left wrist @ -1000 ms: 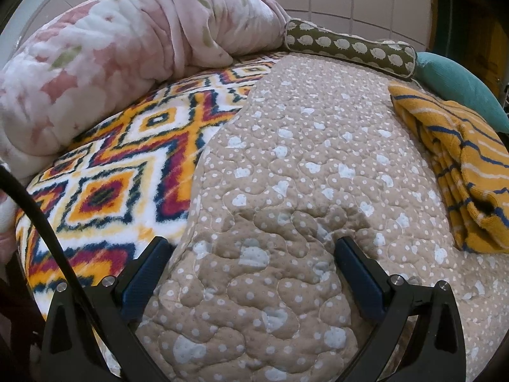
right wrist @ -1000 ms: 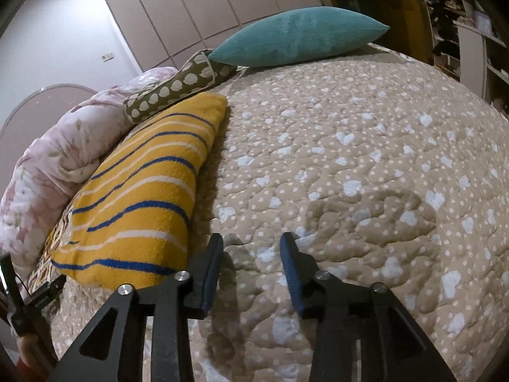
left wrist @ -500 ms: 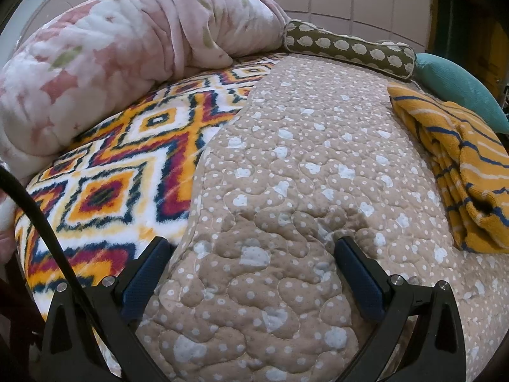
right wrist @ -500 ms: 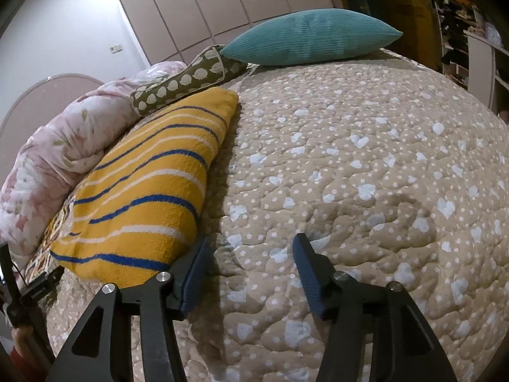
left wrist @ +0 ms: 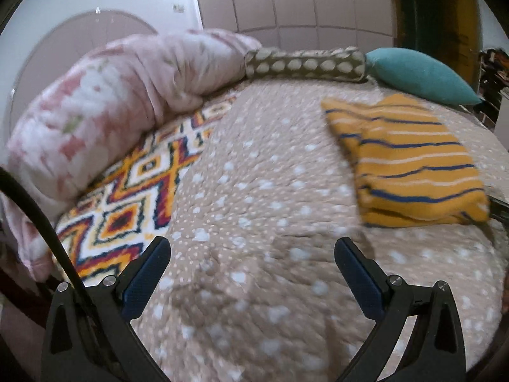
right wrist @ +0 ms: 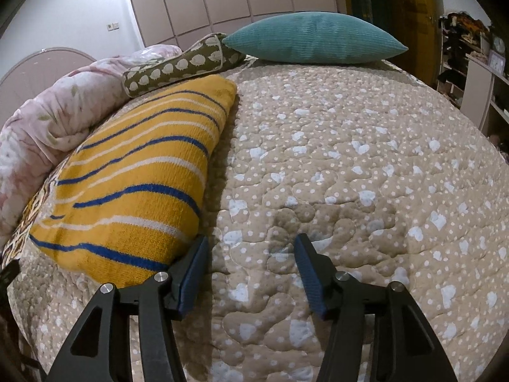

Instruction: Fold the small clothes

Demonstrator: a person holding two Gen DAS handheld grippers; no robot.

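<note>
A yellow knit garment with blue and white stripes [left wrist: 410, 165] lies folded on the beige dotted quilt [left wrist: 270, 197], to the right in the left wrist view. It also shows at the left in the right wrist view [right wrist: 133, 184]. My left gripper [left wrist: 253, 265] is open and empty above the quilt [right wrist: 350, 175], well left of the garment. My right gripper [right wrist: 251, 264] is open and empty, its left finger [right wrist: 191, 273] close beside the garment's near right corner.
A pink floral duvet [left wrist: 111, 105] is heaped at the left over a bright zigzag blanket [left wrist: 133, 203]. A green spotted bolster [left wrist: 305, 63] and a teal pillow [right wrist: 315, 38] lie at the bed's head. Shelves [right wrist: 477, 73] stand at the right.
My right gripper has opened wider and drawn back a little. My left gripper has lifted and pulled back, so more of the bed and the whole garment show.
</note>
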